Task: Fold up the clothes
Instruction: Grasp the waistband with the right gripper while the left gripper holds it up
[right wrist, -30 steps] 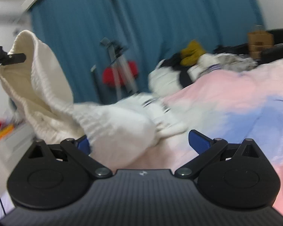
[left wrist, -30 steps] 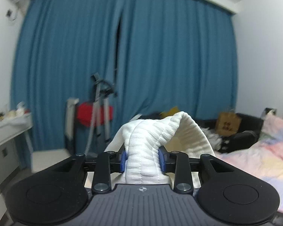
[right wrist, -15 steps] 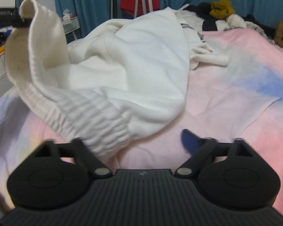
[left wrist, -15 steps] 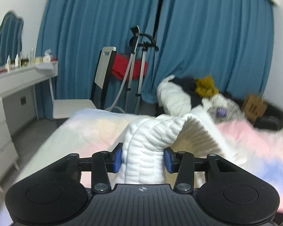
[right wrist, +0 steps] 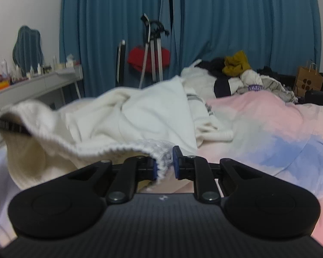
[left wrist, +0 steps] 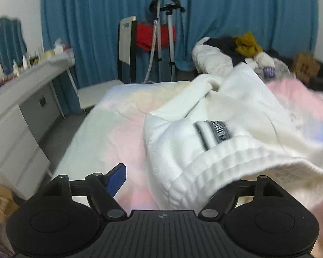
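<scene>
A white knit sweater (left wrist: pixel 215 116) lies bunched on the pastel bedspread (left wrist: pixel 118 133). My left gripper (left wrist: pixel 172 178) is open; its ribbed hem (left wrist: pixel 215 163) drapes between the jaws and covers the right finger, while the left blue pad (left wrist: pixel 117 175) is bare. My right gripper (right wrist: pixel 164 164) is shut on the ribbed hem (right wrist: pixel 159 152) of the sweater (right wrist: pixel 140 116), low over the bed (right wrist: pixel 269 129). The hem stretches left from it to the other gripper's finger (right wrist: pixel 6 124).
A pile of other clothes (right wrist: pixel 236 75) sits at the bed's far end. A garment steamer with a red cloth (left wrist: pixel 159 34) and a chair stand before the blue curtain. A grey dresser (left wrist: pixel 21 99) lies left. A paper bag (right wrist: pixel 308 81) stands far right.
My left gripper opened and let go of the hem, dropping toward the bed. My right gripper closed on the hem it had been open around.
</scene>
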`<state>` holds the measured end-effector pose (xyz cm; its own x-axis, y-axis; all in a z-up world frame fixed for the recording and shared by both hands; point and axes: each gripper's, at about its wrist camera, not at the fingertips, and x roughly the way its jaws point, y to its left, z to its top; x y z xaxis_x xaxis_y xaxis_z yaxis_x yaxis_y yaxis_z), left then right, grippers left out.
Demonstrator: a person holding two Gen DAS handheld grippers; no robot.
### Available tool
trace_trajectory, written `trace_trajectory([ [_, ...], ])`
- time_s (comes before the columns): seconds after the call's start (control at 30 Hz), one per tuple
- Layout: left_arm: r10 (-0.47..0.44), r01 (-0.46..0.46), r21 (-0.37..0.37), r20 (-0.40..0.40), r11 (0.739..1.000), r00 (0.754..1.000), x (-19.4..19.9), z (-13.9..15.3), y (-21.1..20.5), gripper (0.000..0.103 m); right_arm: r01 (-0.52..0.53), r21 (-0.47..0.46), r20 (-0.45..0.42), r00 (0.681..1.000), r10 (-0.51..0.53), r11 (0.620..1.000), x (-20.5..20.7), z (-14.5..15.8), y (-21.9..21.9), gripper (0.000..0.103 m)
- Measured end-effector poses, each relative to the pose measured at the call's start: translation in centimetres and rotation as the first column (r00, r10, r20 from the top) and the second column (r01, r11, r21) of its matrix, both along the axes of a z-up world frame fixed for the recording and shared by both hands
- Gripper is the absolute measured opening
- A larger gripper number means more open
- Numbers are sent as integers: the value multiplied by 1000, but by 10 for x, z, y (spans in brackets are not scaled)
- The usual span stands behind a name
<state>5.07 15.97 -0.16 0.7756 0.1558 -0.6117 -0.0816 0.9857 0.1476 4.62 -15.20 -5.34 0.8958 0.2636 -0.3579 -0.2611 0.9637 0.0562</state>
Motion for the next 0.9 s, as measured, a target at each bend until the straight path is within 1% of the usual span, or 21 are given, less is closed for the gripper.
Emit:
trace_trajectory([
  [0.1,-38,37,110,10,993,999,-18,2,-25,82,-1,-1,8,1000,1,1000,-1,0,-2,17],
  [0.17,-71,68,182,7,981,997,-26,0,-43,82,0,-1,-5,1000,0,1000,1,-2,-4,17],
  [0.27,-116,108,269,15,957,993,-43,-3,-66,82,2,-13,-18,1000,-2,1000,1,-3,-3,17],
  [0.37,-163,148,361,10,921,987,-53,-8,-89,82,4,-36,-28,1000,-5,999,0,-7,-1,17],
  [0.4,-183,164,396,11,904,983,-57,-10,-96,82,6,-45,-35,999,-8,999,0,-9,-1,17],
  [0.47,-214,184,477,9,859,977,-61,-14,-111,82,17,-44,-69,997,-20,999,2,-16,-2,18],
  [0.5,-213,187,487,-1,853,977,-57,-16,-111,78,23,-40,-88,996,-26,999,4,-20,-3,18],
  [0.53,-207,188,485,-13,854,978,-52,-17,-109,68,29,-36,-107,994,-32,999,5,-24,-5,18],
  [0.57,-201,188,483,-25,855,979,-46,-19,-107,62,35,-32,-127,991,-38,999,7,-28,-6,19],
  [0.6,-196,189,482,-37,856,980,-41,-21,-106,50,42,-34,-145,988,-46,999,7,-31,-7,21],
  [0.67,-184,190,478,-61,857,981,-30,-24,-102,42,46,-52,-174,983,-54,998,7,-38,-7,22],
  [0.7,-178,191,476,-73,858,981,-24,-25,-100,33,46,-60,-186,981,-56,997,5,-42,-6,24],
  [0.77,-174,193,476,-83,858,981,-17,-25,-95,32,38,-83,-210,976,-55,996,2,-47,-3,25],
  [0.8,-172,193,476,-88,858,981,-14,-25,-92,28,23,-98,-223,974,-45,995,-1,-50,0,25],
  [0.83,-171,194,476,-92,858,981,-10,-25,-90,22,14,-103,-230,973,-37,995,-3,-51,1,27],
  [0.87,-169,195,476,-96,857,981,-7,-25,-87,19,10,-97,-230,973,-33,995,-7,-51,3,26],
  [0.9,-165,188,461,-90,867,982,-3,-21,-83,15,7,-90,-231,973,-28,996,-10,-51,4,23],
])
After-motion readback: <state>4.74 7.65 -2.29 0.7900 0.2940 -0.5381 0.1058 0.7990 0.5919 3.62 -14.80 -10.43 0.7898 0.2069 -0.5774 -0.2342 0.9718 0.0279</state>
